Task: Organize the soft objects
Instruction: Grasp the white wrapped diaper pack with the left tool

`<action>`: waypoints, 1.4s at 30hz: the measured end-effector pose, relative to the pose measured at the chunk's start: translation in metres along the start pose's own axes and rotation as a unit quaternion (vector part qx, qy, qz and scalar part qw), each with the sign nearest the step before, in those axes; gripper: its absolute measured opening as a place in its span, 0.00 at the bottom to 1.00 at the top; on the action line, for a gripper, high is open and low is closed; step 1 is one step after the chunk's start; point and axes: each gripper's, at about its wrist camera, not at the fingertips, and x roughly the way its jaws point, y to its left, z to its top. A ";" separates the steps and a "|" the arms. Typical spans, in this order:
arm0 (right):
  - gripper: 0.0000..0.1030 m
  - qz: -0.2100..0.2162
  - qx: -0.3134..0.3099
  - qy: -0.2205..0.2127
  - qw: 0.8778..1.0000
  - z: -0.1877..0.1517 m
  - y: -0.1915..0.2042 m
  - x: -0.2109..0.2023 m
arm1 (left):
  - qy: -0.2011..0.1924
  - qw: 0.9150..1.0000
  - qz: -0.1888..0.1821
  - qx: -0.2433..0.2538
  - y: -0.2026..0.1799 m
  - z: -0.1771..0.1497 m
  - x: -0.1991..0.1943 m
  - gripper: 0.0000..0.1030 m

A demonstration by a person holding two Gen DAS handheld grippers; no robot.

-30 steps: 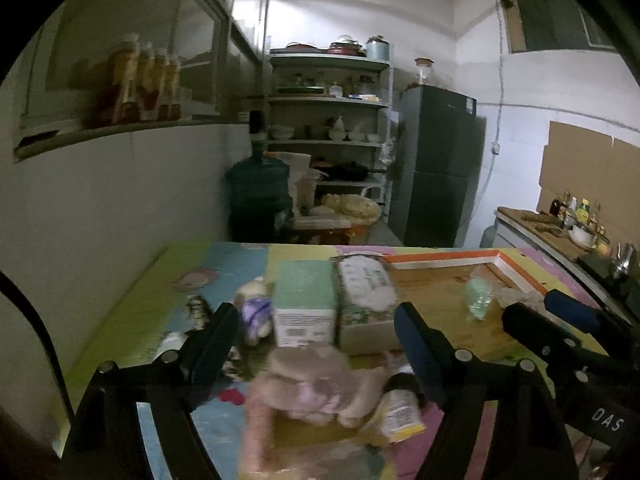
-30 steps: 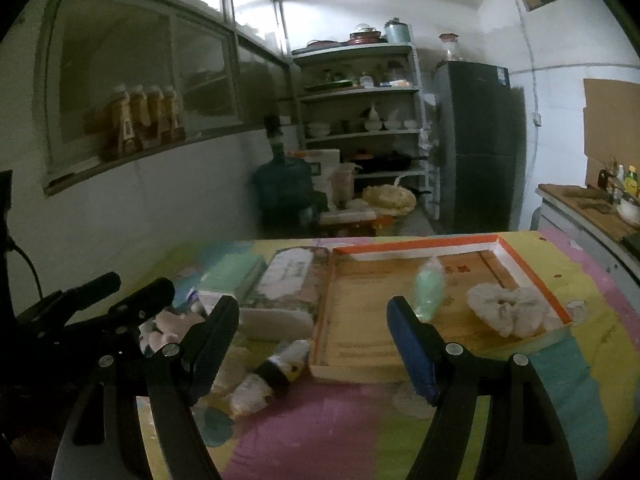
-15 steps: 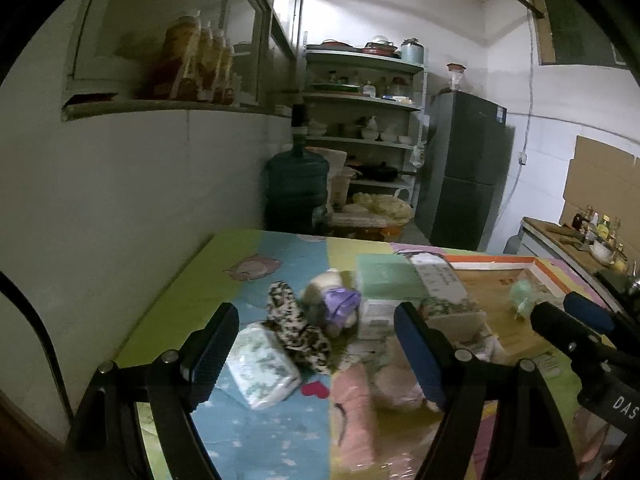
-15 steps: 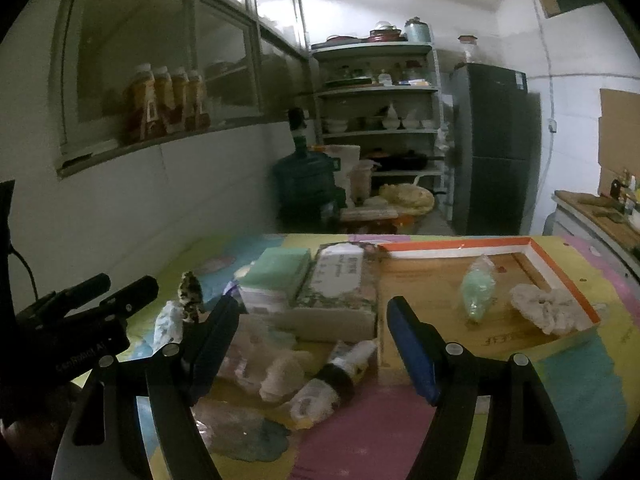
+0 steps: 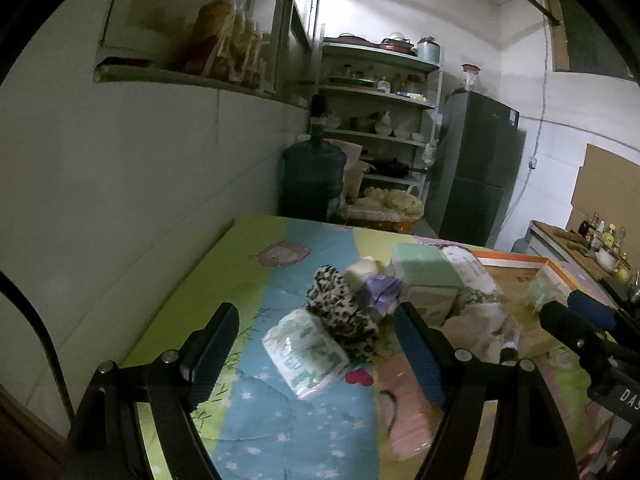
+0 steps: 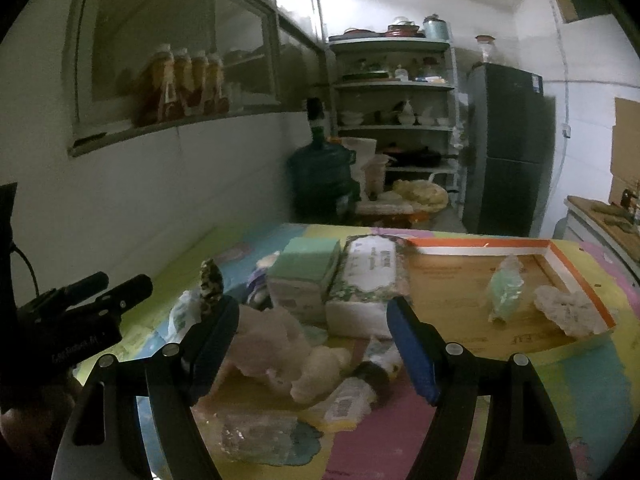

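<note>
Shift: you are swinging the left gripper (image 5: 316, 344) toward the table's left edge, now framing the white-and-green soft tissue pack (image 5: 306, 354).
Grippers: you are holding both released and empty, the right gripper (image 6: 312, 340) included.
Meaning: you are likely lining up a first pick.

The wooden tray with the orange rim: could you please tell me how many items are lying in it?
2: a pale green bundle near the middle and a fluffy white scrunchie at the right corner of the tray. Its near left corner is hidden.

Black hand-held gripper (image 5: 316, 344), blue finger pads (image 5: 416, 354), silver screws
</note>
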 end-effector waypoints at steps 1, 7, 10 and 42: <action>0.75 0.002 -0.002 0.002 1.000 0.000 0.002 0.002 | 0.002 1.000 0.001 -0.001 0.003 -0.002 0.001 0.78; 0.75 0.006 -0.009 0.012 1.000 -0.001 0.009 0.012 | 0.032 0.999 -0.011 -0.023 0.020 -0.012 0.018 0.78; 0.75 0.005 -0.008 0.013 1.000 0.000 0.008 0.015 | 0.046 0.998 -0.013 -0.028 0.025 -0.017 0.027 0.78; 0.75 0.040 0.004 0.040 0.998 -0.012 -0.003 0.041 | 0.121 0.989 -0.025 -0.082 0.031 -0.042 0.100 0.49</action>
